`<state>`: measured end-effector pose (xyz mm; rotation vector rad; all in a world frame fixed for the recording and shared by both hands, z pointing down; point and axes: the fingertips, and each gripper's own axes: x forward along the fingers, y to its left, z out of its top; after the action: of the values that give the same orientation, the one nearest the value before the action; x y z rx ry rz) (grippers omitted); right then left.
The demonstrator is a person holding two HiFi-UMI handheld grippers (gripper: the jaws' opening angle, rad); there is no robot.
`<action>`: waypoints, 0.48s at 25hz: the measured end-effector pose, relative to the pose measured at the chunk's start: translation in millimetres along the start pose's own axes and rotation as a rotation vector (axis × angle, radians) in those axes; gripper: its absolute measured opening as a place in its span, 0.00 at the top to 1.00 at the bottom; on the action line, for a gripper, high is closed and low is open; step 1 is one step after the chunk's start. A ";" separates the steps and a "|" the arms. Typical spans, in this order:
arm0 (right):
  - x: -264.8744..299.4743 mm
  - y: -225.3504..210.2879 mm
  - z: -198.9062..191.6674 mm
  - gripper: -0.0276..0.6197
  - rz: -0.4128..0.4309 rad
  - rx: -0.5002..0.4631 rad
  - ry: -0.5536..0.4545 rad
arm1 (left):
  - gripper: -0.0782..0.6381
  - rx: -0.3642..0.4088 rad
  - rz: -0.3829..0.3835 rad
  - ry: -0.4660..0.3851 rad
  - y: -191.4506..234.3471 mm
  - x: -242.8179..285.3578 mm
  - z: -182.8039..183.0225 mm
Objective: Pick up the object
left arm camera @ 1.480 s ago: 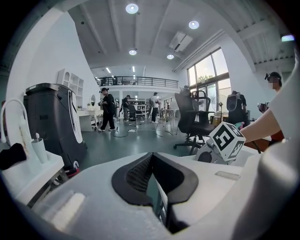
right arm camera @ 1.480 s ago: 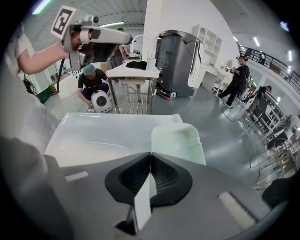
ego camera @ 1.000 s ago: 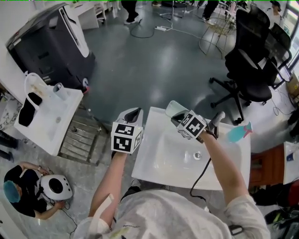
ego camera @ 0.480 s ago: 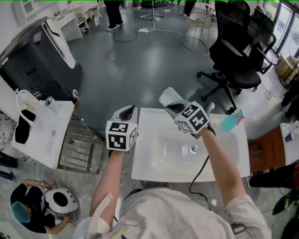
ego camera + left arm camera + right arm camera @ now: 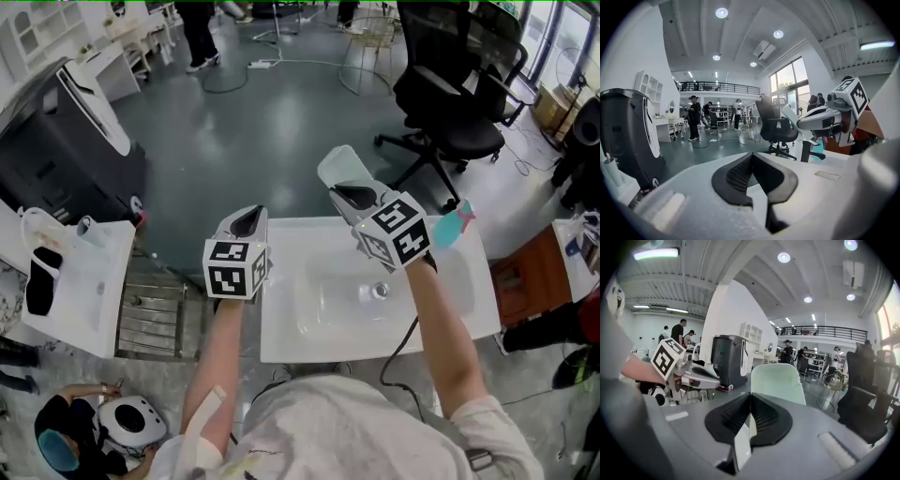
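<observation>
A pale green flat piece (image 5: 339, 169) sticks up out of my right gripper (image 5: 349, 195), which is shut on its lower edge. In the right gripper view the piece (image 5: 778, 379) stands upright between the dark pads (image 5: 736, 416). My left gripper (image 5: 246, 221) hovers over the left rim of the white sink (image 5: 291, 328), shut with nothing in it. The left gripper view shows its pads (image 5: 736, 176) meeting, and the right gripper (image 5: 825, 119) to the right with the thin piece (image 5: 797, 117) jutting out. Both grippers hang above the basin.
A teal spray bottle (image 5: 448, 225) stands at the sink's far right, and the drain (image 5: 380, 292) shows in the basin. A black office chair (image 5: 450, 84) is beyond. At left are a second white sink (image 5: 70, 281), a black machine (image 5: 66, 141) and a metal rack (image 5: 155, 309). A person crouches at lower left (image 5: 56, 445).
The head view has swung, so the sink sits lower in frame. Both grippers have risen a little over the basin. The right one still holds the pale green piece.
</observation>
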<state>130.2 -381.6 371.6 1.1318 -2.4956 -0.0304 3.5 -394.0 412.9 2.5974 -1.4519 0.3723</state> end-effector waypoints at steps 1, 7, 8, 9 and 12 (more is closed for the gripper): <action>-5.6 -4.2 3.8 0.94 -0.017 0.019 -0.021 | 0.89 0.002 -0.003 -0.002 -1.7 1.6 2.2; -38.8 -23.1 14.2 0.94 -0.138 0.119 -0.123 | 0.89 0.009 -0.022 -0.017 -10.1 6.0 12.1; -43.9 -24.8 15.1 0.94 -0.161 0.126 -0.138 | 0.89 0.010 -0.025 -0.019 -11.5 6.3 13.5; -48.8 -26.3 16.0 0.94 -0.183 0.130 -0.153 | 0.89 0.011 -0.028 -0.022 -13.0 6.6 15.1; -60.2 -29.8 16.4 0.94 -0.243 0.154 -0.193 | 0.89 0.014 -0.033 -0.034 -16.8 6.2 19.8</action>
<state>181.3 -360.2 330.3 1.5586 -2.5452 -0.0154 23.7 -395.1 395.6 2.6479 -1.4200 0.3365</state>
